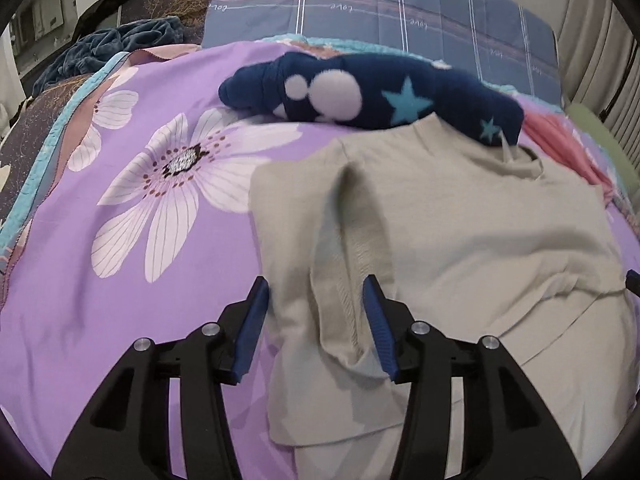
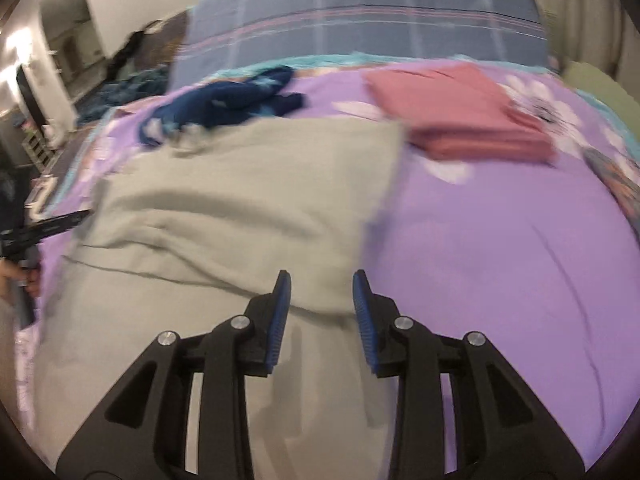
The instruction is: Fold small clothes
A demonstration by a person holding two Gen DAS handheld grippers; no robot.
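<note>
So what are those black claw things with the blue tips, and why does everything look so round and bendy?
They are two grabbing tools. A person holds one in each hand, and a small camera on each looks along its two fingers. The wide lens bends the picture.

One picture comes from the left gripper, the other from the right gripper. Both are open and hold nothing right now.

Below them is a bed with a purple flowered bedspread. On it lies a beige cotton garment, partly folded, which the grippers hover over. The left one has a fold of it between its open fingers. Behind it sits a crumpled dark blue fleece garment with stars and white spots. To the right is a neatly folded pink cloth.
</note>
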